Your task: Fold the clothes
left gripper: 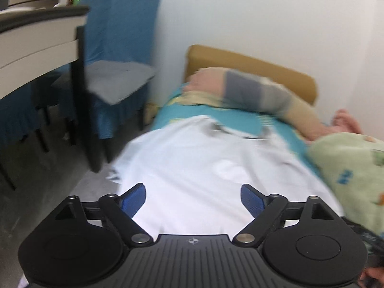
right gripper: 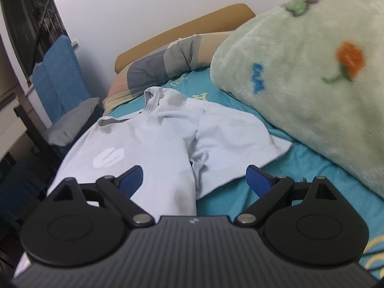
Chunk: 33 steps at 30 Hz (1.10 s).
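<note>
Your left tool (left gripper: 193, 198) and right tool (right gripper: 195, 178) both hovered spread wide, gripping nothing, above the pale white short-sleeved T-shirt (right gripper: 153, 144) lying mid-frame on the turquoise bedsheet (right gripper: 240, 196), beside a fluffy green blanket (right gripper: 312, 76).

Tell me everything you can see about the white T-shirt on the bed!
The white T-shirt is pale, thin, soft-looking cloth with a grey-lined neck opening and a white oval logo on the chest. It lies spread, front up and a bit wrinkled, on the teal bedsheet, neck toward the striped pillow. One short sleeve reaches out toward the fluffy green blanket. Both grippers, left gripper and right gripper, are open, holding nothing.
</note>
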{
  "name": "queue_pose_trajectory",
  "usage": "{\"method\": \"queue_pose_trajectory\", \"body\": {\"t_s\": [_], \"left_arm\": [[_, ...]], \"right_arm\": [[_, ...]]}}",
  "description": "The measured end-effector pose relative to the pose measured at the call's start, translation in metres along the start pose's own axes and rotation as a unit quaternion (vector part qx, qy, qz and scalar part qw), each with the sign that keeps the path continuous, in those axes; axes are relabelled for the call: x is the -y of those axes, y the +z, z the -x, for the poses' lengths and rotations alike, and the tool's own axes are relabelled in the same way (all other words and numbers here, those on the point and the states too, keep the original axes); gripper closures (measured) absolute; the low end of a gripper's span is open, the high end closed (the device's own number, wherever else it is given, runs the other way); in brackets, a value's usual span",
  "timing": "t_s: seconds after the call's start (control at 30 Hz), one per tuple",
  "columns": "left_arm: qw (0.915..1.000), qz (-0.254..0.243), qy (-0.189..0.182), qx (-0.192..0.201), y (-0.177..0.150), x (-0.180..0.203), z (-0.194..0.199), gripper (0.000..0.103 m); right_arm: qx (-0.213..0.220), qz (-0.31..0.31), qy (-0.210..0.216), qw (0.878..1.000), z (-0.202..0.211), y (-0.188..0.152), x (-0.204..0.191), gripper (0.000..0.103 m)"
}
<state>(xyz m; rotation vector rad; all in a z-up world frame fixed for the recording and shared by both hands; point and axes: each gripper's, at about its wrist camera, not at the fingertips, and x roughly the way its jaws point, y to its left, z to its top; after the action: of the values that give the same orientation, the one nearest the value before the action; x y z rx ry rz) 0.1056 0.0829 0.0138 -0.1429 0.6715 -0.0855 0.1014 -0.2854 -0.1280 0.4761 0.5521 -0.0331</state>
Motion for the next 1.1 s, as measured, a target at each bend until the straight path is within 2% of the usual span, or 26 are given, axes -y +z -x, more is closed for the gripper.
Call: {"method": "queue_pose_trajectory", "body": {"t_s": [0.13,0.2,0.27,0.4,0.5,0.57,0.63,0.7,0.73,0.8,0.83,0.93,1.0,1.1], "left_arm": [[0.9990,0.032,-0.030,0.001,-0.020,0.040,0.022,0.010],[0.9987,0.035,-0.036,0.000,-0.033,0.052,0.029,0.010],[0.9988,0.031,-0.037,0.005,-0.043,0.060,0.033,0.010],[0.9990,0.008,-0.026,0.035,-0.054,0.063,0.034,0.009],[0.9985,0.012,-0.018,0.051,-0.055,0.056,0.022,0.009],[0.9983,0.024,-0.016,0.050,-0.055,0.049,0.011,0.009],[0.9982,0.040,-0.020,0.041,-0.053,0.042,-0.001,0.009],[0.9979,0.047,-0.028,0.036,-0.052,0.039,-0.013,0.009],[0.9980,0.042,-0.029,0.037,-0.051,0.039,-0.017,0.009],[0.9983,0.026,-0.029,0.044,-0.050,0.041,-0.025,0.009],[0.9983,0.019,-0.026,0.048,-0.049,0.043,-0.028,0.009],[0.9984,0.018,-0.024,0.048,-0.046,0.043,-0.039,0.009],[0.9983,0.024,-0.025,0.047,-0.042,0.041,-0.046,0.009],[0.9986,0.031,-0.015,0.039,-0.035,0.040,-0.056,0.009]], "right_arm": [[-0.009,-0.071,0.020,0.997,0.019,0.003,0.023,0.010],[-0.010,-0.129,0.031,0.991,0.022,0.005,0.041,0.018],[-0.004,-0.174,0.036,0.984,0.018,0.006,0.058,0.020],[-0.003,-0.249,0.042,0.968,-0.010,0.003,0.088,0.025],[-0.011,-0.267,0.045,0.963,-0.044,0.001,0.100,0.026],[-0.022,-0.258,0.042,0.965,-0.067,0.002,0.104,0.037],[-0.003,-0.244,0.046,0.969,-0.082,0.006,0.104,0.041],[0.001,-0.231,0.049,0.972,-0.098,0.012,0.102,0.056],[-0.003,-0.217,0.046,0.975,-0.107,0.017,0.099,0.070],[0.003,-0.161,0.032,0.986,-0.121,0.030,0.086,0.082],[0.011,-0.131,0.027,0.991,-0.125,0.038,0.078,0.092],[0.048,-0.043,0.016,0.998,-0.126,0.065,0.053,0.097],[0.075,0.006,0.008,0.997,-0.119,0.088,0.040,0.097],[0.096,0.045,-0.018,0.994,-0.108,0.131,0.025,0.098]]}}
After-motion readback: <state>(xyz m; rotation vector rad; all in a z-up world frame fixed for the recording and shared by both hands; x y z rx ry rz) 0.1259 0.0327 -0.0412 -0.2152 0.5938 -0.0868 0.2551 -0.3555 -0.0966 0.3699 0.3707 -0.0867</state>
